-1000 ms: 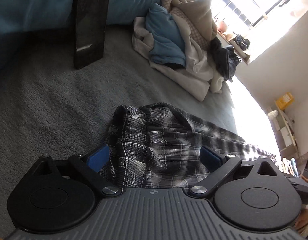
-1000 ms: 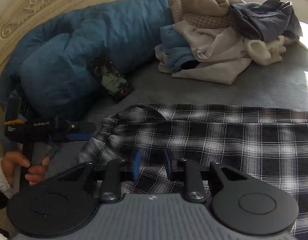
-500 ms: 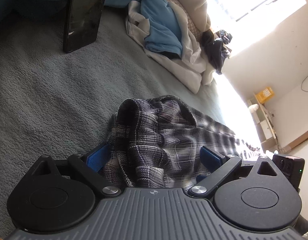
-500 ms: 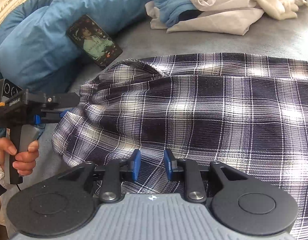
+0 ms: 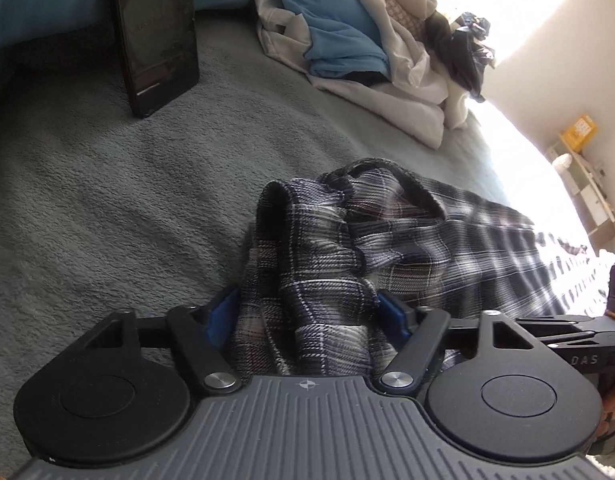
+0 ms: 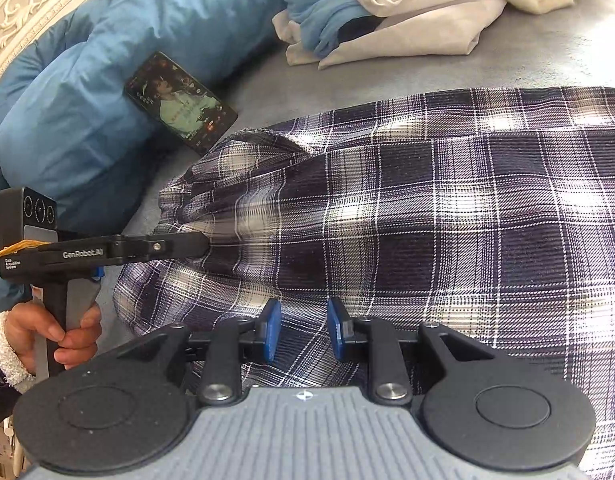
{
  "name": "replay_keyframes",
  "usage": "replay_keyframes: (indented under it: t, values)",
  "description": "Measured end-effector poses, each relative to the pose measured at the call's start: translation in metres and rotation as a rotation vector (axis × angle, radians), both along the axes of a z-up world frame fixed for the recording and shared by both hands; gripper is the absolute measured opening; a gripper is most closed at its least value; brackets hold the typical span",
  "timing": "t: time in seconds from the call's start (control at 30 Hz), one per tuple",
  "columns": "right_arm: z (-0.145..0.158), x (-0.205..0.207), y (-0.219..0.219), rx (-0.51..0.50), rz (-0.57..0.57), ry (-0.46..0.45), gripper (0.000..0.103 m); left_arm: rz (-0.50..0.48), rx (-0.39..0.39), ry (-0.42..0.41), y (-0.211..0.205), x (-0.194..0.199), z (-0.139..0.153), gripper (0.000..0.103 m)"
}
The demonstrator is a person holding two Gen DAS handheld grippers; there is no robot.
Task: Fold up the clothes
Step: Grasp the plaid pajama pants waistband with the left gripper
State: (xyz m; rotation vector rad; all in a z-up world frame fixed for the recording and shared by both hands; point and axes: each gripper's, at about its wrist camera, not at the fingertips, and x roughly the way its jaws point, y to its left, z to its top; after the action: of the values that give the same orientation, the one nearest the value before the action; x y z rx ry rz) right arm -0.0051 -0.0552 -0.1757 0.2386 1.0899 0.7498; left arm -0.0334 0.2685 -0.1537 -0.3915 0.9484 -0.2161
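Note:
A dark blue and white plaid shirt (image 5: pixel 387 232) (image 6: pixel 427 208) lies spread on the grey bed cover (image 5: pixel 107 200). My left gripper (image 5: pixel 307 312) straddles a bunched fold at the shirt's rumpled end. Its jaws are closing, and the blue pads (image 5: pixel 223 312) stand at the fold's two sides without pinching it tight. In the right wrist view the left gripper (image 6: pixel 205 244) reaches in from the left, held by a hand (image 6: pixel 71 332). My right gripper (image 6: pixel 303 332) hangs low over the shirt's near part. Its jaws stand a narrow gap apart, with only flat cloth behind them.
A phone (image 5: pixel 155 32) (image 6: pixel 179 108) leans against a blue duvet (image 6: pixel 87 100) at the back left. A pile of unfolded clothes (image 5: pixel 347 40) (image 6: pixel 387 8) lies at the far side of the bed. Bright window light falls at the right.
The left jaws have narrowed around the bunched fold. Both grippers have sunk closer to the shirt, and the right jaws keep the same gap.

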Motion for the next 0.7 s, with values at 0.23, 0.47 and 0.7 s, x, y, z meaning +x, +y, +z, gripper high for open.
replay_keyframes:
  t: [0.23,0.47,0.7]
  values:
    - [0.001,0.0,-0.002,0.017,-0.017,0.016,0.027,0.044,0.016,0.026,-0.005,0.001,0.009,0.038]
    - [0.002,0.002,-0.008,0.047,-0.028,0.037,0.027,0.06,-0.03,-0.025,-0.018,-0.006,0.045,0.026]
    - [0.007,0.007,-0.034,0.102,-0.116,0.052,0.027,-0.096,-0.177,-0.08,-0.078,0.009,0.083,0.014]
